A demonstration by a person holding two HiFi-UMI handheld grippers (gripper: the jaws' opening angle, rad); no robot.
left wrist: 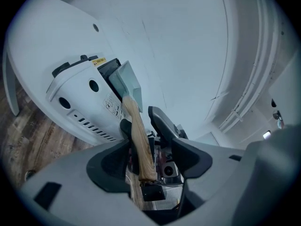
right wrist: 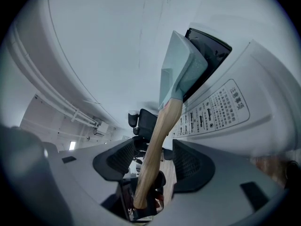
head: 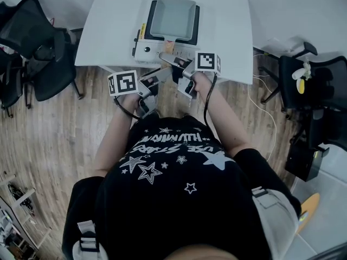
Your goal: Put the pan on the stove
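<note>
A square grey pan (head: 172, 16) sits on the black-and-white induction stove (head: 142, 46) on the white table (head: 227, 31). Its wooden handle (head: 168, 46) points toward me. Both grippers reach in at the handle's end. In the left gripper view the handle (left wrist: 140, 140) runs between the jaws of my left gripper (left wrist: 141, 121), close to the left jaw, with a gap on the other side. The pan (left wrist: 128, 81) lies beyond. In the right gripper view the handle (right wrist: 155, 145) passes between the open jaws of my right gripper (right wrist: 155, 147), clear of both pads.
The table's near edge lies just past my hands, over a wooden floor (head: 65, 129). Black office chairs stand at the left (head: 32, 47) and at the right (head: 320, 91). A cable (head: 265, 112) trails on the floor at the right.
</note>
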